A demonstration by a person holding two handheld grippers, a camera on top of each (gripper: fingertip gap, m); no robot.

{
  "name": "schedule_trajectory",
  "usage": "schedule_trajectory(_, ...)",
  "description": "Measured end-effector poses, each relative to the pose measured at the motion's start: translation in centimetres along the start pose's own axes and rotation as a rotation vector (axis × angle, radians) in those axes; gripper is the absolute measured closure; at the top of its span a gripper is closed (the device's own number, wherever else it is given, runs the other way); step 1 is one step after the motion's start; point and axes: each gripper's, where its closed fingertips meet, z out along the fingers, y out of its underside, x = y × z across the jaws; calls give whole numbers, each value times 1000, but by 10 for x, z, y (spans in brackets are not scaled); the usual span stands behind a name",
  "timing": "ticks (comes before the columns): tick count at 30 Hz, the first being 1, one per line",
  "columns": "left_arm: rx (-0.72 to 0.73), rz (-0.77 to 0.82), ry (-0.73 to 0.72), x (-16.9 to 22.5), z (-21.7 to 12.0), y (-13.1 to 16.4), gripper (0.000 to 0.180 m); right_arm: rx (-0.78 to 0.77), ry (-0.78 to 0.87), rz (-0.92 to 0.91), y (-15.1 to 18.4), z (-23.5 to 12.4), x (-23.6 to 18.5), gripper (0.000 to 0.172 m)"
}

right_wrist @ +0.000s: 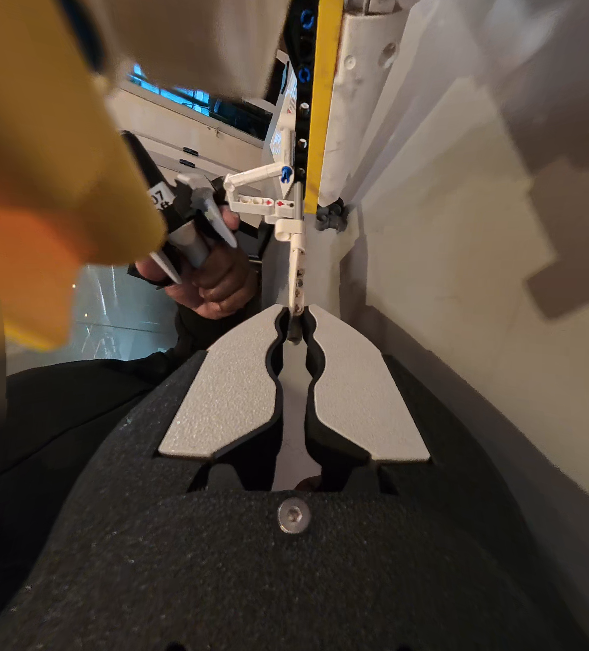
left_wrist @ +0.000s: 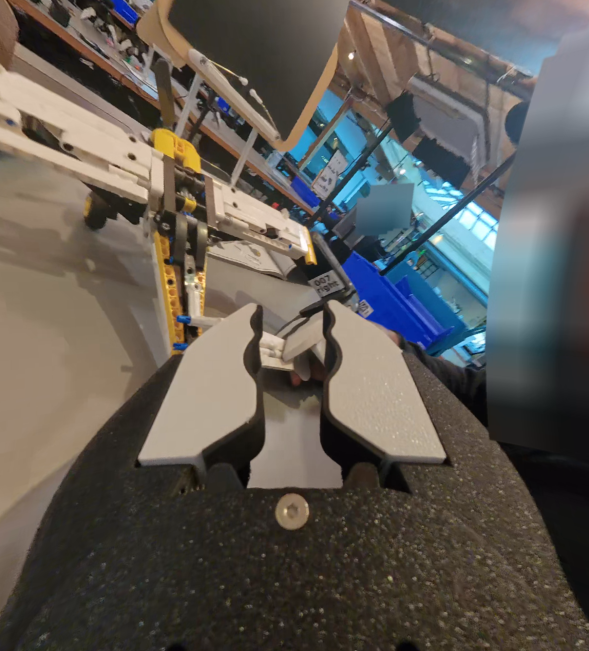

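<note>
**Inspector A:** Left to right, please. Left gripper (left_wrist: 291,331) first.

**Inspector B:** Its jaws stand apart. A white beam assembly (left_wrist: 272,347) lies in the gap, close to the left pad; I see no pad pressing on it. The right gripper's fingers (left_wrist: 303,340) reach into the same gap from the far side.

**A:** What lies beyond?

**B:** One large white-and-yellow brick model (left_wrist: 180,183) on the pale tabletop (left_wrist: 32,317), with a yellow perforated beam (left_wrist: 169,281) running down towards the jaws. Two blue pins (left_wrist: 183,318) show on that beam. One open booklet (left_wrist: 250,259) lies behind, with one blue bin (left_wrist: 391,292) to its right.

**A:** Right gripper (right_wrist: 295,326)?

**B:** Jaws nearly together, clamped on a thin dark grey axle (right_wrist: 293,333). A white perforated beam (right_wrist: 298,278) enters the tips alongside it.

**A:** The governing relation?

**B:** The long axis of axle and beam runs straight ahead from the right jaws, in line with the fingers, up to the white linkage (right_wrist: 268,206) at the foot of the model's yellow beam (right_wrist: 321,105). The right gripper is on the part; the left gripper (right_wrist: 194,225), in a hand (right_wrist: 219,281), sits left of that linkage, apart from it. A blurred yellow shape (right_wrist: 50,141) fills the near left; I cannot tell what it is.

**A:** Count?

**B:** Two grippers, one model, one axle.
</note>
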Motion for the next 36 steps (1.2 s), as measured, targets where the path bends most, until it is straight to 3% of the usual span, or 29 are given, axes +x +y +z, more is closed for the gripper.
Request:
schedule_trajectory(4, -31, 79, -103, -18, 2, 0, 143, -15, 4, -4, -1, 3, 1, 164)
schedule_trajectory(12, -96, 71, -156, -37, 10, 5, 139, -31, -1, -20, -4, 10, -1, 164)
schedule_trajectory(28, -207, 95, -154, -46, 22, 19, 142, -42, 2, -20, -7, 14, 0, 164)
schedule_trajectory(36, -234, 156, -177, -50, 23, 22, 156, -49, 2, -15, -6, 15, 1, 164)
